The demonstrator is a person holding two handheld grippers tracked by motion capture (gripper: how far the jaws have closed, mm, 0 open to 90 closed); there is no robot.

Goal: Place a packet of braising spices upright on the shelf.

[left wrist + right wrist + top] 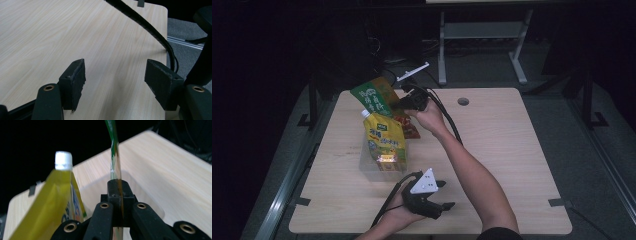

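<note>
At twelve o'clock from the clear plastic bin (371,167), your right gripper (404,105) has its jaws pressed flat together on the edge of a green flat packet (371,97), which hangs lifted above the bin's far end, touching nothing below. Judged from that pinch on the thin edge, you hold it so to let it drop upright into the bin or draw it clear; which, I cannot tell.

Item: yellow spout pouch (385,137), white cap up, standing in the bin, leaning toward eleven o'clock.

Item: red-orange packet (410,127), lying at one o'clock of the bin, beneath your right hand (430,117).

Right forearm: stretched long across the wooden table (512,150), wrist turned toward nine o'clock.

Left gripper (446,195): at five o'clock of the bin, low over bare tabletop, jaws spread wide with nothing between them, pointing toward three o'clock, seemingly parked while the right works.
</note>
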